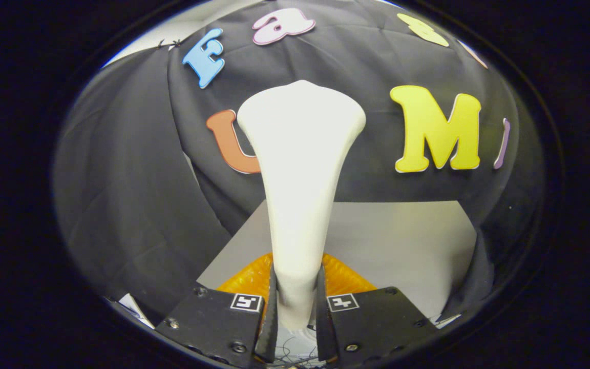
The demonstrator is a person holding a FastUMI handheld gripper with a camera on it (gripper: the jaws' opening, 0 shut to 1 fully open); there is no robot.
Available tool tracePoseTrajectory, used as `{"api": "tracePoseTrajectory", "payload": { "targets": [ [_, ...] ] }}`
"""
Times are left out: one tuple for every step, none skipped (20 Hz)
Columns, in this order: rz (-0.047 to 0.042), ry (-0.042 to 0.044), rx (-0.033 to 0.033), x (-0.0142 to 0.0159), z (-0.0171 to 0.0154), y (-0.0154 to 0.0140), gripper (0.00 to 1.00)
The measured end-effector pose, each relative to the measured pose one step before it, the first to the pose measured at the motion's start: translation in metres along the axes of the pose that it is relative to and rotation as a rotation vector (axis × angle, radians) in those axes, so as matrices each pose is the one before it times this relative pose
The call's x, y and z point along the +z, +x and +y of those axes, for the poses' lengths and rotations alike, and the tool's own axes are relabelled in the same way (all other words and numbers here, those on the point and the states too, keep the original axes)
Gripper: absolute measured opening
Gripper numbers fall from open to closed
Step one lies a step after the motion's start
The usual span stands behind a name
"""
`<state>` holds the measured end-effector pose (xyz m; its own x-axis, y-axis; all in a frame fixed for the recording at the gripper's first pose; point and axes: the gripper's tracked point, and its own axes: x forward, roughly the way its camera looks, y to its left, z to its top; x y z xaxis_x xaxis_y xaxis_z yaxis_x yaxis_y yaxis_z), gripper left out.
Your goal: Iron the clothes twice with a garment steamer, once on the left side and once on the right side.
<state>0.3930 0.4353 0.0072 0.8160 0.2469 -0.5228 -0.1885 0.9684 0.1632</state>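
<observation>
The white garment steamer (300, 169) runs lengthwise straight ahead, wide head away, its narrow handle clamped between both fingers of the hand-held gripper (296, 302).

Grey tabletop (397, 241); orange ribbed dish (246, 281) on it.

Garment steamer (300, 169) upright btwn gripper (296, 297) fingers, both pressing its handle, pleated object (246, 282) behind handle base, on table (397, 236), booth wall beyond

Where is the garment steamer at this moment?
In the gripper view, the white garment steamer stands upright between the gripper fingers, which press its handle, above an orange object.
</observation>
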Motion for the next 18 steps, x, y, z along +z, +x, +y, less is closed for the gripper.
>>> {"api": "tracePoseTrajectory", "payload": {
  "targets": [
    [-0.04769,0.00201,-0.00083,0.00535,-0.0028,-0.00823,0.33],
    [-0.0224,-0.01204,0.00067,0.00632,-0.00235,-0.00518,0.32],
    [-0.00534,0.01783,0.01256,-0.00006,0.00134,-0.00898,0.32],
    [0.00294,0.00593,0.01349,0.00091,-0.00018,-0.00732,0.32],
    [-0.01239,-0.00654,-0.00585,-0.00117,-0.00513,-0.00967,0.32],
    [-0.01989,-0.02,-0.00696,0.0029,-0.00465,-0.00827,0.32],
    [-0.02172,-0.00977,-0.0002,0.00248,-0.00264,-0.0112,0.32],
    [-0.02254,-0.00091,0.00675,0.00397,-0.00216,-0.01181,0.32],
    [-0.0211,0.00019,0.00431,0.00486,-0.00382,-0.01428,0.32],
    [-0.02373,0.00867,0.00543,0.00678,-0.00483,-0.01479,0.32],
    [-0.02498,0.00523,0.00384,0.00784,-0.00508,-0.01401,0.32],
    [-0.02406,0.00331,-0.00143,0.00849,-0.00691,-0.01423,0.32],
    [-0.01984,0.00057,0.00008,0.00707,-0.0071,-0.01439,0.32],
    [-0.01825,0.00073,0.00021,0.00845,-0.00677,-0.01416,0.32],
    [-0.02139,0.00503,-0.00322,0.00826,-0.00729,-0.01467,0.32],
    [-0.0184,-0.00382,-0.00759,0.01011,-0.00921,-0.01509,0.32],
    [-0.0188,0.00224,-0.00667,0.00819,-0.00747,-0.01326,0.32],
    [-0.01969,-0.00364,-0.0094,0.00978,-0.00847,-0.01435,0.32]
  ]
}}
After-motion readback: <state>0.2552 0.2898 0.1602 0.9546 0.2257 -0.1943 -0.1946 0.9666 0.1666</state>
